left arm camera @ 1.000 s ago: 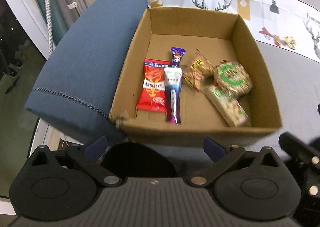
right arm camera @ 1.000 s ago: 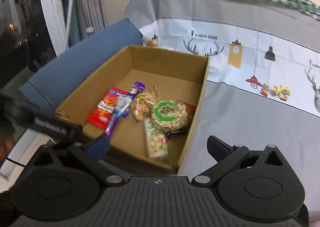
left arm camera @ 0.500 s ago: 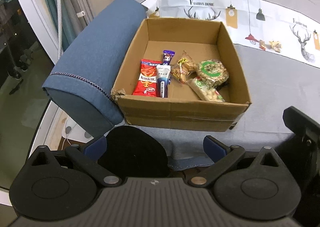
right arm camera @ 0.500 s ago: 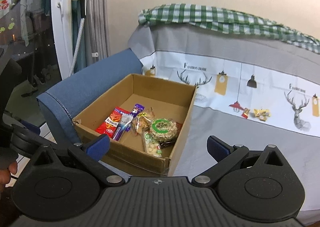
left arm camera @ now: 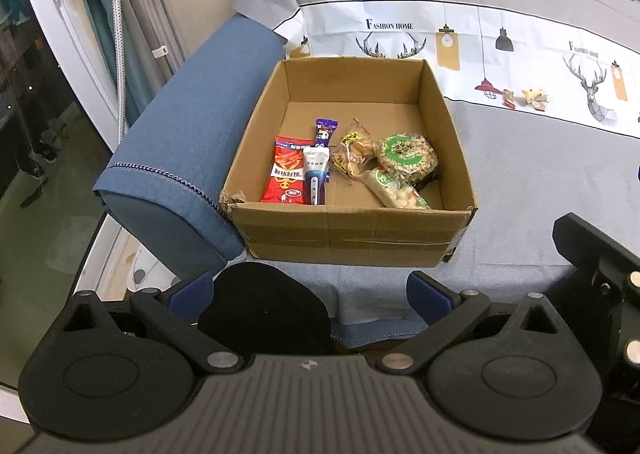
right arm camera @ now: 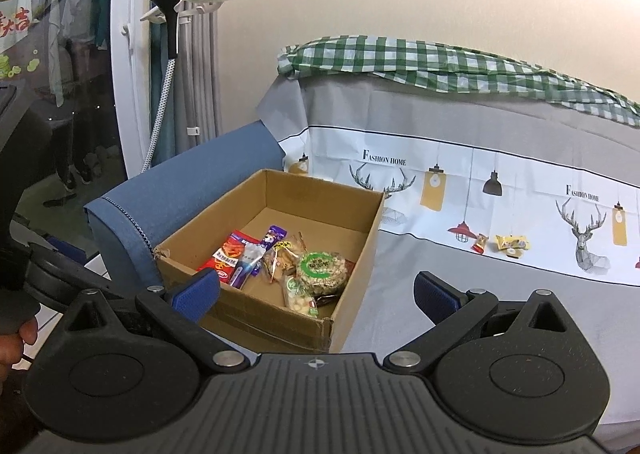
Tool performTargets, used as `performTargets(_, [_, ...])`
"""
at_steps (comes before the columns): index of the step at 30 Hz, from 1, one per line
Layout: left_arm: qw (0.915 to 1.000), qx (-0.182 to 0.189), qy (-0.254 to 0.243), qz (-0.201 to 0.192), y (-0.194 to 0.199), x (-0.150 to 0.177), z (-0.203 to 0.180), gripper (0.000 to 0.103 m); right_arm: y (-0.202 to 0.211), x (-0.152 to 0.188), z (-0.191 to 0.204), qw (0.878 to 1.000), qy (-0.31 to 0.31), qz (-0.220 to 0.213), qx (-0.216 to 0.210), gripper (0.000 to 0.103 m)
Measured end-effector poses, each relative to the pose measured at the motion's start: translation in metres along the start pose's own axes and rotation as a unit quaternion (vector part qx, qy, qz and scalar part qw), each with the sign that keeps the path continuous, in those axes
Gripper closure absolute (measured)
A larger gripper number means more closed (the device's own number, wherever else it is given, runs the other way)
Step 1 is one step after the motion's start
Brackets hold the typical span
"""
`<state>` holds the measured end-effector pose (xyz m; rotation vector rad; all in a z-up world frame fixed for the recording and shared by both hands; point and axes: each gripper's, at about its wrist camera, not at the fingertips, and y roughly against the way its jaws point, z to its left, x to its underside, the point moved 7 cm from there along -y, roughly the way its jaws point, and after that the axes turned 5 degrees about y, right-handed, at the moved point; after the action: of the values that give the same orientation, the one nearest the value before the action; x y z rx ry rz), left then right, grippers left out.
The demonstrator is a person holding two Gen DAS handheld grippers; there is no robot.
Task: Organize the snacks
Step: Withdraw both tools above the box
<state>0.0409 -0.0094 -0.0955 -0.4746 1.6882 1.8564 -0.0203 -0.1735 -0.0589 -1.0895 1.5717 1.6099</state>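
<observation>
Left wrist view: the cardboard box [left arm camera: 348, 230] sits on the grey cover, and everything else is placed from it. Inside the box, toward its near wall, lie a red packet [left arm camera: 287, 175], a white and blue stick pack [left arm camera: 315, 178] overlapping a purple bar [left arm camera: 325, 130], a clear bag of biscuits [left arm camera: 354, 151], a round green-labelled nut cake [left arm camera: 407, 152] and a green-and-white bag of pale round snacks [left arm camera: 396, 193]. The far half of the box floor is bare. A blue cushion [left arm camera: 188, 157] lies against the box's left wall. Beyond the box's far right corner, two small wrapped candies [left arm camera: 524, 97] rest on the printed cloth. The left gripper [left arm camera: 310, 288] hangs short of the box's near wall, its jaws spread wide and holding nothing. In the right wrist view, the right gripper [right arm camera: 318, 292] is likewise spread and holding nothing, near the box's front right corner.
</observation>
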Motion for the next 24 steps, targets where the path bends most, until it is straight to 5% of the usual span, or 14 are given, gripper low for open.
performTargets(24, [0.9995, -0.002, -0.021, 0.025, -0.017, 0.001, -0.012, 0.0, -0.016, 0.009, -0.006, 0.999, -0.016, 0.026, -0.011, 0.001])
